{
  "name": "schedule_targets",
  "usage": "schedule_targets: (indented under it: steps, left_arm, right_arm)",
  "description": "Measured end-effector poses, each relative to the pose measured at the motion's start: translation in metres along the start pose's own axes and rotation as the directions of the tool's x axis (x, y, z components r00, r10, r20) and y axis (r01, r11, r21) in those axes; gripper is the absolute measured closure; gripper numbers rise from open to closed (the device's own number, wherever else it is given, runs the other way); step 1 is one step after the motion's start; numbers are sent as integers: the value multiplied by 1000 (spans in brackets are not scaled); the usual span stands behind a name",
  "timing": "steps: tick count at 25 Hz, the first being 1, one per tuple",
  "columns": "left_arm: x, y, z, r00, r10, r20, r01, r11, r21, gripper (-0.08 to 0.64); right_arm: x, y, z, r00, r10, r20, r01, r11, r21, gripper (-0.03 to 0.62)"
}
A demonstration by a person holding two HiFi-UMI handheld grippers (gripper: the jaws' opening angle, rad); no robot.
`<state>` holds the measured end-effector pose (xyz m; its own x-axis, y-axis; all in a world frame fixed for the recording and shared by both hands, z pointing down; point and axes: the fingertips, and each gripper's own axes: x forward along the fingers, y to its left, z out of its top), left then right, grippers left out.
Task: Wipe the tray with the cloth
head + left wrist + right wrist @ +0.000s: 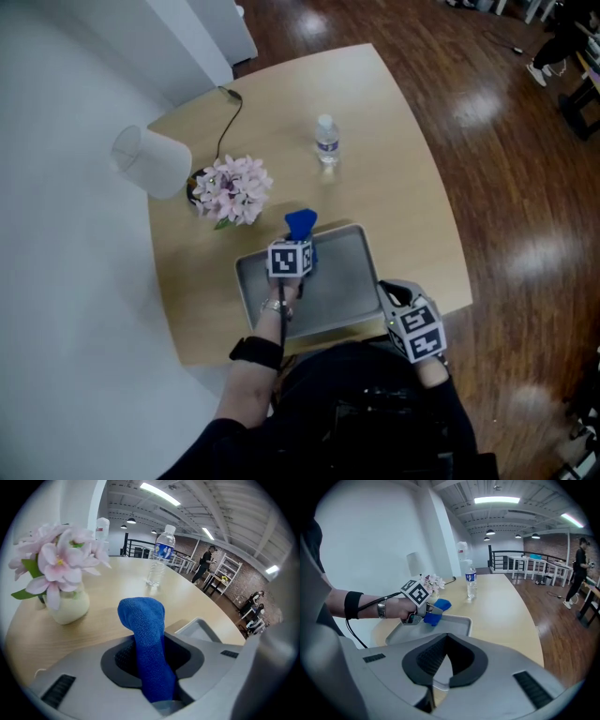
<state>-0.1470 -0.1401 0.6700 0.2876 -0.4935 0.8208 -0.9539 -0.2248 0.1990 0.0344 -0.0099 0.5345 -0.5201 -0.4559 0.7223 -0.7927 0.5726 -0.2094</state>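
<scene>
Left arm: the forearm reaches from the near edge over the tray (345,274), the hand (396,607) wrapped round the handle, a watch on the wrist and a black band with a cable further up. The left gripper (302,244) points steeply down and away, towards the tray's far rim. Its jaws are partly closed and clamp the blue cloth (149,639), and 1 folded end sticks up past the tips. The cloth sits over the tray's far edge. Contact with the metal cannot be judged.

Right arm: held close to the body, with the right gripper (391,292) angled down at the tray's near right corner. Its jaws are drawn together so the tips meet, and no loose item is between them. Whether they nip the rim cannot be made out.

The tray lies on the round-cornered wooden table (398,178), near its front edge.

Markings: each gripper carries 1 cube with black-and-white square markers. The water bottle (158,557) stands beyond the tray with a blue-and-white label, its print too small to read. Pink flowers (232,188) stand to the tray's far left.
</scene>
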Motion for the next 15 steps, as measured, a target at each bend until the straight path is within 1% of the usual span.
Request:
schedule_targets:
  steps: [6,12,15]
  left_arm:
    - [20,-40,17,1000,-26,-2,26,998,51,428]
    - [35,-76,21,997,-72,-41,74,996,52,428]
    - [42,-88,24,996,-75,-50,78,995,62,428]
  right_arm:
    - [-5,-20,-7,1000,-14,4,14,999,40,588]
    - [-8,-33,-13,1000,-14,-14,15,999,49,588]
    - [-8,-38,-13,1000,-12,-8,12,999,52,588]
